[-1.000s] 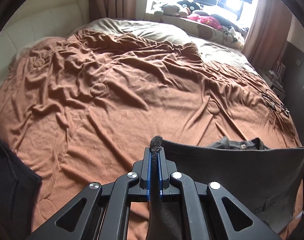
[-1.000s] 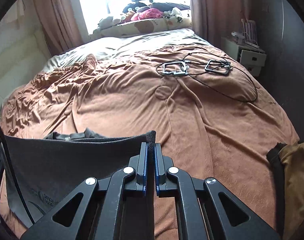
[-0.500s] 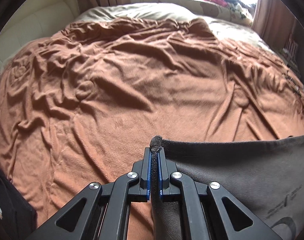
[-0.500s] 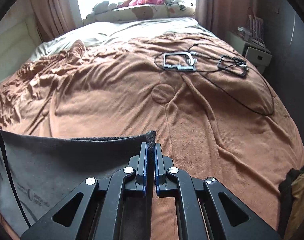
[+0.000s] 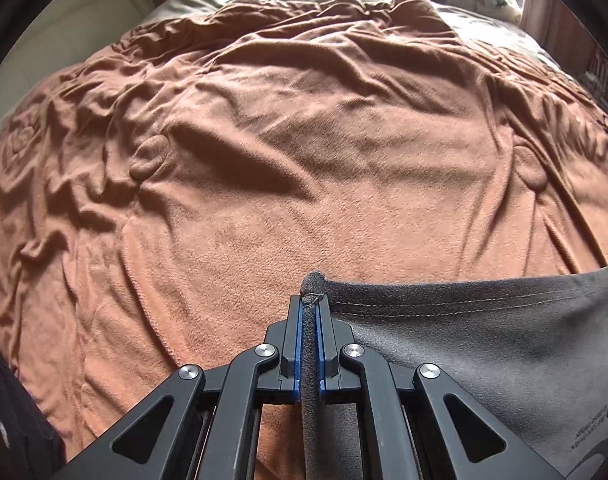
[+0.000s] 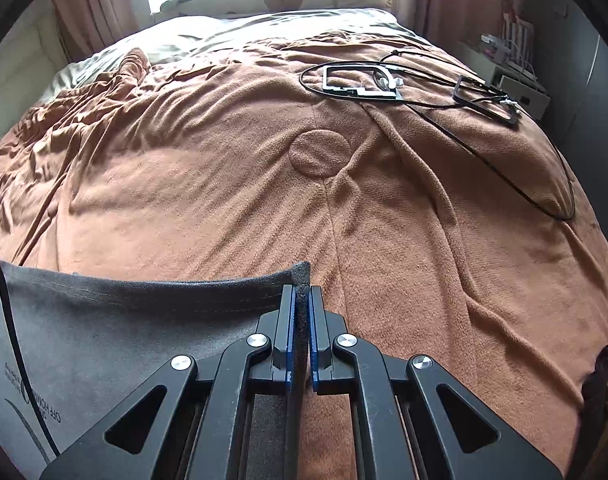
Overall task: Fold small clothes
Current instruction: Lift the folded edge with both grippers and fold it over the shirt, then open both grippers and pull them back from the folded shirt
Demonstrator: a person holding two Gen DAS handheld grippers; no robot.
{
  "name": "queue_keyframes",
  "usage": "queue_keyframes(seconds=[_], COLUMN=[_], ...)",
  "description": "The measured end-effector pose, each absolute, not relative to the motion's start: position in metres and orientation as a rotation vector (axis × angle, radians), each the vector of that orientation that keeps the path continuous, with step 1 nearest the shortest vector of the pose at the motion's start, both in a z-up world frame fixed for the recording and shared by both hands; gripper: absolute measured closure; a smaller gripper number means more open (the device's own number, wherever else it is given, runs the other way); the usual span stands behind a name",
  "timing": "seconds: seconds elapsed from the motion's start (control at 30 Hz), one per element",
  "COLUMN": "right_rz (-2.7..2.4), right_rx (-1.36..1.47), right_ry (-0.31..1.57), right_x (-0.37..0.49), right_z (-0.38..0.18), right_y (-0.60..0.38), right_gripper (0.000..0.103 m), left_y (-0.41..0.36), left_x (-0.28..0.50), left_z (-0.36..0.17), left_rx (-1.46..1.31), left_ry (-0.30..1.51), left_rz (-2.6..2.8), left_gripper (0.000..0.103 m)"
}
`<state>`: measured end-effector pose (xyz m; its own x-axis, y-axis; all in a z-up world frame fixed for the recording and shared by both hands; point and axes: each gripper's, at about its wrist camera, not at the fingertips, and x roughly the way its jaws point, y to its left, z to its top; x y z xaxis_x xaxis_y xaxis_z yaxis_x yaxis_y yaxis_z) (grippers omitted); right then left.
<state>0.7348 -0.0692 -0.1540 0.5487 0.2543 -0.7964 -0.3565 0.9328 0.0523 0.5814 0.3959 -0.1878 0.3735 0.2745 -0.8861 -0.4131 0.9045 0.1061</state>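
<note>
Left gripper (image 5: 311,305) was pinched tight on one corner of the grey garment (image 5: 484,332); right gripper (image 6: 300,294) was clamped on the opposite corner. The hem ran taut between them, probably so the cloth hung flat and square for a fold. Garment was suspended just above the near part of the bed, over the brown blanket (image 5: 304,168). Printed lettering (image 6: 36,396) showed on the cloth. Farther off, black cables and frames (image 6: 360,82) lay well apart from the work area.
</note>
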Motion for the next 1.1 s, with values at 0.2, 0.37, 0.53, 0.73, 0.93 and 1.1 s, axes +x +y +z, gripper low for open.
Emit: queue_keyframes(seconds=[0.2, 0.37, 0.53, 0.73, 0.93, 1.1], right_rz=[0.349, 0.377, 0.4, 0.425, 0.418, 0.425], right_rx=[-0.175, -0.163, -0.117, -0.081, -0.05, -0.018], right_ry=[0.974, 0.939, 0.936, 0.939, 0.933, 0.943], right_x=[0.743, 0.727, 0.703, 0.661, 0.616, 0.581], right_z=[-0.177, -0.159, -0.136, -0.114, -0.083, -0.072], right_y=[-0.051, -0.06, -0.085, -0.113, -0.142, -0.158], right_gripper=[0.097, 0.029, 0.029, 0.029, 0.029, 0.029], left_y=[0.4, 0.402, 0.392, 0.381, 0.361, 0.342], left_x=[0.582, 0.565, 0.539, 0.506, 0.473, 0.443], left_z=[-0.198, -0.171, -0.141, -0.115, -0.085, -0.077], left_rx=[-0.173, -0.27, -0.248, -0.304, -0.335, -0.344], left_ry=[1.137, 1.109, 1.068, 1.041, 0.994, 0.983], left_rz=[0.432, 0.397, 0.386, 0.358, 0.331, 0.301], left_gripper=[0.092, 0.083, 0.061, 0.059, 0.059, 0.057])
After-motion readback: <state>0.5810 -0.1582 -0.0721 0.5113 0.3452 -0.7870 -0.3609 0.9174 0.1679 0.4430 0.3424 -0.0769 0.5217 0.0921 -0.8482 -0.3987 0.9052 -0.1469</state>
